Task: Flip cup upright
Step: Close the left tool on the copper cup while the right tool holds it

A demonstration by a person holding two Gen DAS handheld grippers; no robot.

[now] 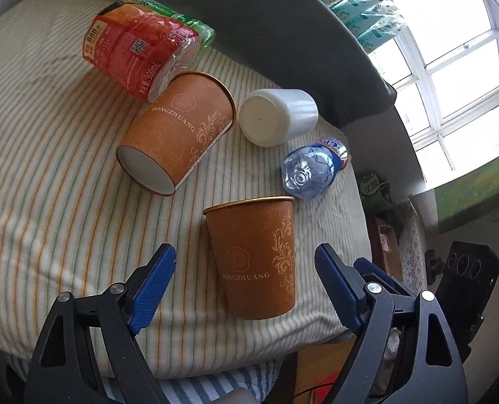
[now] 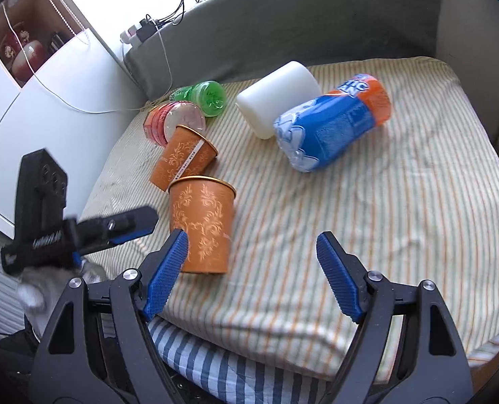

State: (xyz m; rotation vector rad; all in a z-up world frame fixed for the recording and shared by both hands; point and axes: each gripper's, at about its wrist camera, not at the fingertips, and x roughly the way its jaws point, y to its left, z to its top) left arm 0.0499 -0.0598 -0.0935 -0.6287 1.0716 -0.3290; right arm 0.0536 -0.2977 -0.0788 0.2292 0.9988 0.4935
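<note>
An orange paper cup [image 1: 254, 256] stands upright on the striped cushion [image 1: 47, 175], rim up; it also shows in the right wrist view [image 2: 200, 224]. My left gripper [image 1: 244, 259] is open, its blue pads either side of this cup without touching; it also shows in the right wrist view [image 2: 128, 225], left of the cup. A second orange cup [image 1: 178, 131] lies on its side behind; it also shows in the right wrist view [image 2: 183, 161]. My right gripper [image 2: 251, 245] is open and empty, just right of the upright cup.
A white cup [image 1: 278, 116] lies on its side. A red-labelled bottle [image 1: 138, 50], a green bottle [image 2: 204, 96] and a blue-and-orange bottle [image 2: 333, 123] also lie on the cushion. The cushion's front edge [image 2: 283, 346] is close to the grippers. A grey backrest [image 2: 283, 23] runs behind.
</note>
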